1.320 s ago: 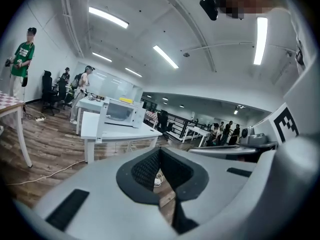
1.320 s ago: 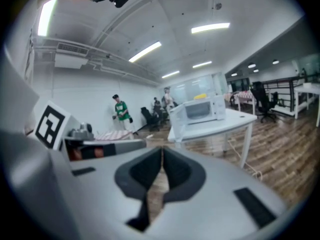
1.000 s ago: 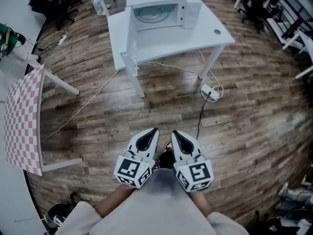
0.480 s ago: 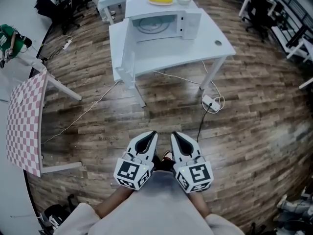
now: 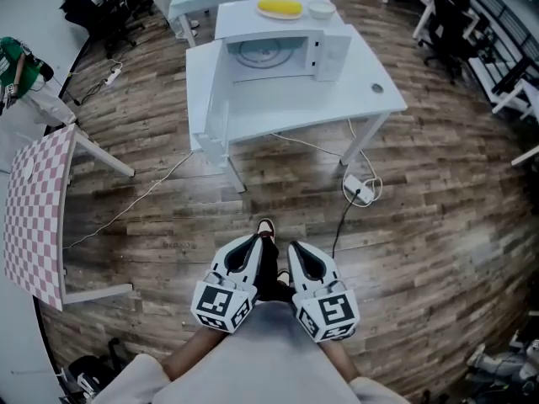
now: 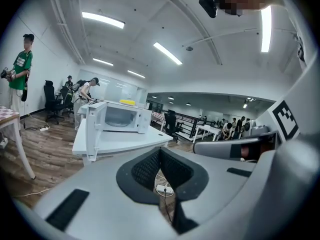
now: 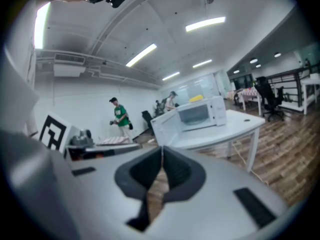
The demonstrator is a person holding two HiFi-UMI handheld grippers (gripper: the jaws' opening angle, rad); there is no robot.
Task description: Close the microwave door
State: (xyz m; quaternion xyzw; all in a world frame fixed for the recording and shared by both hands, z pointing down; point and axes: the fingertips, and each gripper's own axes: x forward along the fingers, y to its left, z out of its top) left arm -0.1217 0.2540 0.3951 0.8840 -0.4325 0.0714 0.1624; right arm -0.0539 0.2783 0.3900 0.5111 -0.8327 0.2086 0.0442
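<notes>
left gripper [image 5: 253, 246]: jaws pressed together, empty | right gripper [image 5: 295, 251]: jaws pressed together, empty | microwave [image 5: 282, 45]: on white table [image 5: 362, 91], well apart from both grippers | door [image 5: 217, 99]: swung open at its left

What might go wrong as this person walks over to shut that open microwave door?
Tripping: a power strip and its cable lie on the floor on the way to the table.
Shaking: a plate holding something yellow and a bowl sit on top of the microwave, so a hard push on the open door could perhaps shift them.
</notes>
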